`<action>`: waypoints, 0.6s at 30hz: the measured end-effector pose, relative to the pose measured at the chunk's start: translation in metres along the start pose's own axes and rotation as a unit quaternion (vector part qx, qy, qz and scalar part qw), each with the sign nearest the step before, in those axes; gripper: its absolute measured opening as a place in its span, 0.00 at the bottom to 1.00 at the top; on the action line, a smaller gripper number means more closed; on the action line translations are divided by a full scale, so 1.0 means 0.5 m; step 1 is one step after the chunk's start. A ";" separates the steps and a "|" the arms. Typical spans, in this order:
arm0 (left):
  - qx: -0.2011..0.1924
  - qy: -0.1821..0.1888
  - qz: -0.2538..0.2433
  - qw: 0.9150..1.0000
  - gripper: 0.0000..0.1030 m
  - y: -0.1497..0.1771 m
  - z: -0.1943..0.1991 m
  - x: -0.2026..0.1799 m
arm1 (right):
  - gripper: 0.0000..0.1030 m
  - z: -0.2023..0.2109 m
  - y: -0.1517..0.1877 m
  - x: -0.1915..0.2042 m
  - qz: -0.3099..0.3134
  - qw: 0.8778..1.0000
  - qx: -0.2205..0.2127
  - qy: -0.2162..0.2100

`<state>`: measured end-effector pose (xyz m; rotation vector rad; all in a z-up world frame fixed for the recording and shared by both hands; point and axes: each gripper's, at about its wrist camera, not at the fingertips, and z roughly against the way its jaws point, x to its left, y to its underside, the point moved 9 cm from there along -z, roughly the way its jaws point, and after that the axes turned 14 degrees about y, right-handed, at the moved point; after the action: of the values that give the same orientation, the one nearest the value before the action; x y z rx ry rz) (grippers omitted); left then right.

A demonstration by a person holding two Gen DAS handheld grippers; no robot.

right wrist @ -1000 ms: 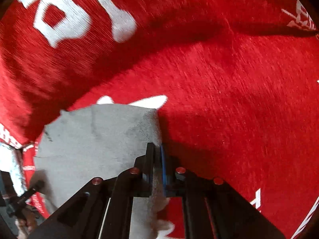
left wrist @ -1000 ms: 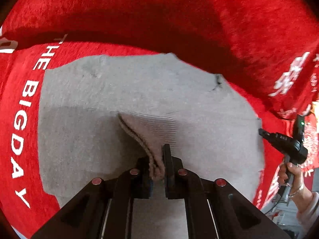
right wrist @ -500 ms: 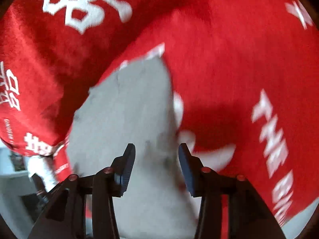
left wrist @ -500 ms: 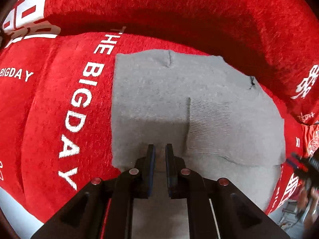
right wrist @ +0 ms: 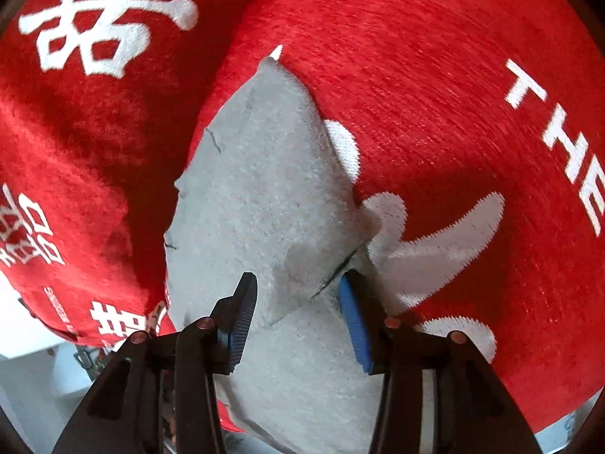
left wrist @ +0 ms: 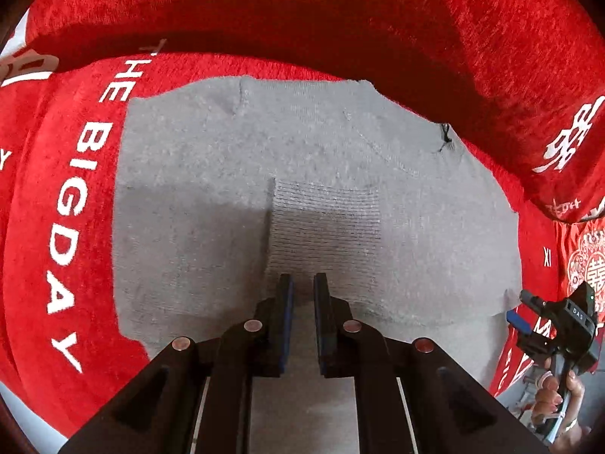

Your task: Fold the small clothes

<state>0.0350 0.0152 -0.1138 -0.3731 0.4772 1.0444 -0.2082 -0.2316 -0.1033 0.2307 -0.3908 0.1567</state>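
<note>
Hovering over grey knit garment (left wrist: 211,196) on red blanket (left wrist: 340,19), left gripper (left wrist: 301,287) nearly closed and empty, right gripper (right wrist: 297,295) half-open, empty, cuff (left wrist: 325,223) folded inward for next fold.

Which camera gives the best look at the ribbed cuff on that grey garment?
The left wrist view: the ribbed cuff lies flat on the grey garment, just ahead of the left gripper. The right wrist view shows only plain grey fabric, no ribbing.

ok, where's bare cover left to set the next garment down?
Left of the grey garment, the red cover with the BIG DAY lettering lies bare. In the right wrist view it is also bare between the garment's edge and the THE lettering. Crowded: the far side, where the cover rises in a fold close behind the garment.
</note>
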 end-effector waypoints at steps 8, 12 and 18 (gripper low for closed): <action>-0.019 -0.027 -0.005 0.999 0.98 0.003 0.018 0.002 | 0.49 -0.006 -0.012 0.003 0.006 1.000 -0.001 0.000; -0.005 -0.026 0.014 1.000 0.79 0.002 -0.005 0.015 | 0.45 -0.002 -0.013 -0.003 0.004 1.000 -0.005 0.000; 0.009 0.001 0.008 1.000 0.09 0.008 -0.009 0.001 | 0.06 0.027 -0.018 0.020 0.073 0.996 -0.029 0.032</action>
<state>0.0308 0.0149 -0.1184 -0.3550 0.4919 1.0548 -0.2022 -0.2428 -0.0892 0.1394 -0.3475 0.2954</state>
